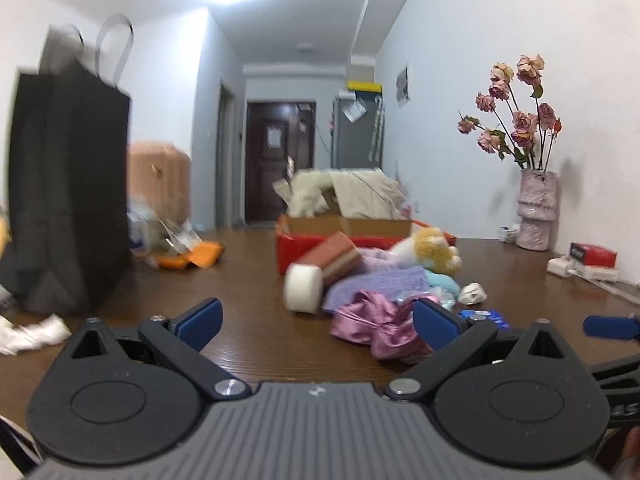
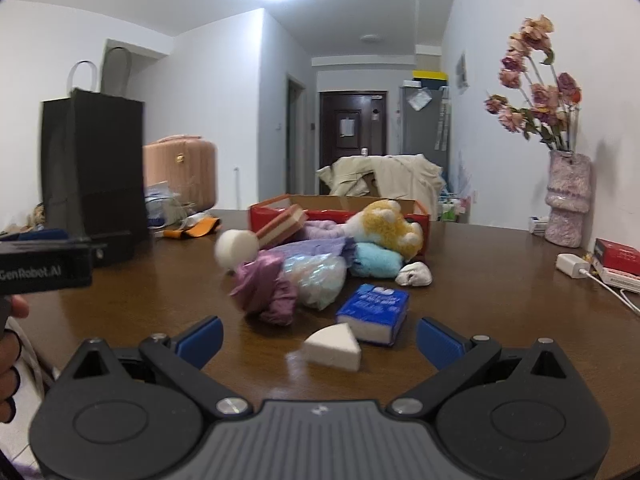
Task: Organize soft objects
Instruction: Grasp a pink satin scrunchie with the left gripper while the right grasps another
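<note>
So both hand-held grippers hover low over the bench [image 2: 500, 264] with nothing in them: the left hand-held gripper [image 1: 316, 322] has its blue fingers spread wide, and the right hand-held gripper [image 2: 320, 336] is likewise released, probably so either can close on whatever soft thing comes first.

The soft things sit heaped at the centre of both views, just in front of the red box [image 2: 264, 213], which looks like the place meant for them. In the heap are a yellow plush toy [image 2: 390, 226], a striped sponge [image 2: 282, 226], a white round sponge [image 2: 236, 249], purple satin cloth [image 2: 266, 286], a light blue cloth [image 2: 376, 262] and a lilac towel [image 1: 376, 282]. Nearest the right fingers lie a white wedge sponge [image 2: 334, 346] and a blue pack [image 2: 374, 312], perhaps tissues; the print is blurred.

The bench is dark brown wood. A black paper bag [image 2: 94, 172] stands at the left, a vase of dried roses [image 2: 568, 198] at the right by the white wall, and a hallway door [image 2: 352, 128] shows at centre rear.
</note>
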`<action>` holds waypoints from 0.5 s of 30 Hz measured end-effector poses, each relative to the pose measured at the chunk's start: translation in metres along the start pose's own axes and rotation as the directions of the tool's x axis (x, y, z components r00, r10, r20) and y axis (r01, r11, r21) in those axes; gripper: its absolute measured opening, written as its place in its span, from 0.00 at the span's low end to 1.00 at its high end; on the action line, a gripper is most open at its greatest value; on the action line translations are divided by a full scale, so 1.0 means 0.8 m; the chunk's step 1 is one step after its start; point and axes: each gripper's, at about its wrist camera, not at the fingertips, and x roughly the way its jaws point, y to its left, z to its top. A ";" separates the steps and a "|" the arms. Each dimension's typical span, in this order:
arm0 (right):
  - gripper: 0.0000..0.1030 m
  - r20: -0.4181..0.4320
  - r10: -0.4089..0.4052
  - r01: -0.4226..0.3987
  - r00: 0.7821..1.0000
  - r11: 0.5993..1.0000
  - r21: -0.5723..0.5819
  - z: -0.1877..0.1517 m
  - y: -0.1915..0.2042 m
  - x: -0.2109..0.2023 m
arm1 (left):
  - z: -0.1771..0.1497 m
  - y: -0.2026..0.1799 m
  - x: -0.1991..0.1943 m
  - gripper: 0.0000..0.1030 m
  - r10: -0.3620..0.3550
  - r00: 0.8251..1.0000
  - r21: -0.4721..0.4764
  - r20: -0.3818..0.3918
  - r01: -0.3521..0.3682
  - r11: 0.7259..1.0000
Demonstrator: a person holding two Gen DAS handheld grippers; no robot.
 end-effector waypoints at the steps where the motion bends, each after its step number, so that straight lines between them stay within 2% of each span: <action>1: 1.00 -0.001 -0.022 0.022 1.000 1.000 0.012 0.002 -0.003 0.008 | 0.000 -0.002 0.011 1.00 -0.021 0.999 -0.012 -0.028 0.021 1.000; 3: 1.00 -0.037 -0.077 0.079 0.996 0.996 0.039 0.003 -0.009 0.023 | -0.003 -0.007 0.032 1.00 -0.059 0.995 -0.024 -0.084 0.058 0.998; 6: 0.97 -0.105 -0.053 0.063 0.993 0.994 0.091 0.004 -0.027 0.043 | -0.007 -0.014 0.058 1.00 -0.116 0.980 -0.045 -0.164 0.110 0.993; 10: 0.84 -0.138 0.037 -0.021 0.990 0.993 0.113 0.005 -0.040 0.059 | -0.011 -0.028 0.086 1.00 -0.154 0.965 -0.041 -0.212 0.149 0.988; 12: 0.70 -0.165 0.068 -0.052 0.984 0.994 0.098 0.005 -0.038 0.070 | -0.011 -0.032 0.098 1.00 -0.195 0.953 -0.050 -0.231 0.189 0.981; 15: 0.57 -0.213 0.089 -0.074 0.973 0.994 0.079 0.007 -0.036 0.090 | -0.008 -0.043 0.109 1.00 -0.200 0.953 -0.036 -0.227 0.197 0.980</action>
